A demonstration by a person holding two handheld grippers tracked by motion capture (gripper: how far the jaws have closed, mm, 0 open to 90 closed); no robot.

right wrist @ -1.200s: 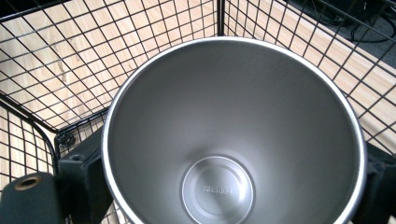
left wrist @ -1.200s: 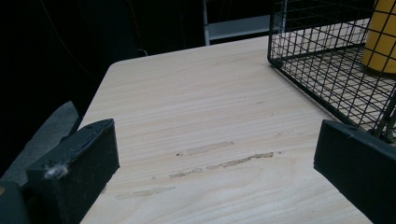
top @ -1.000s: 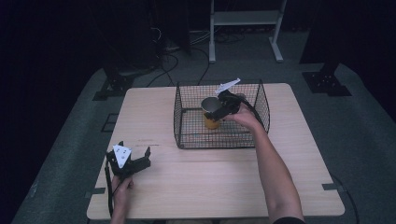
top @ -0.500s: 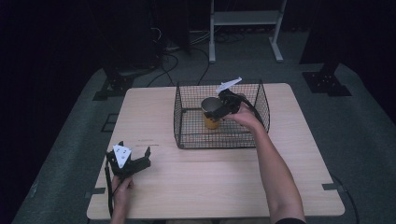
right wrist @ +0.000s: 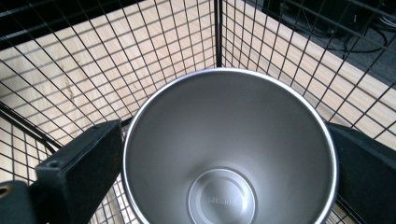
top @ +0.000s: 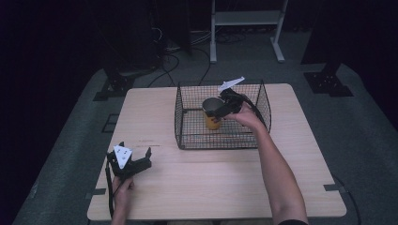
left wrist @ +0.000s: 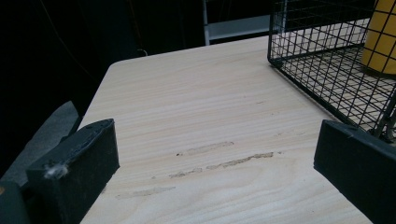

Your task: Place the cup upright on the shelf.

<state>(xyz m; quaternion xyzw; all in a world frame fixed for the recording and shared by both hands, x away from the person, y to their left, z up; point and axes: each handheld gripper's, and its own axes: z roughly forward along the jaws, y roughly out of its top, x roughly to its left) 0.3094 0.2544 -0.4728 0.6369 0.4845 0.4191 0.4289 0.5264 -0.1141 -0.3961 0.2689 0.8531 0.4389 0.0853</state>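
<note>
A yellow cup with a steel inside stands upright in a black wire basket at the table's far middle. My right gripper reaches into the basket from the right, and its jaws press against the cup's rim on both sides. My left gripper rests low over the table's near left corner, open, with nothing but bare wood between its jaws. From the left gripper view, the basket and the cup's yellow wall sit at the upper right.
The wooden table has free room in front of the basket and on its left half. The basket's wire walls close in around the cup. A white shelf frame and cables lie on the floor beyond the table.
</note>
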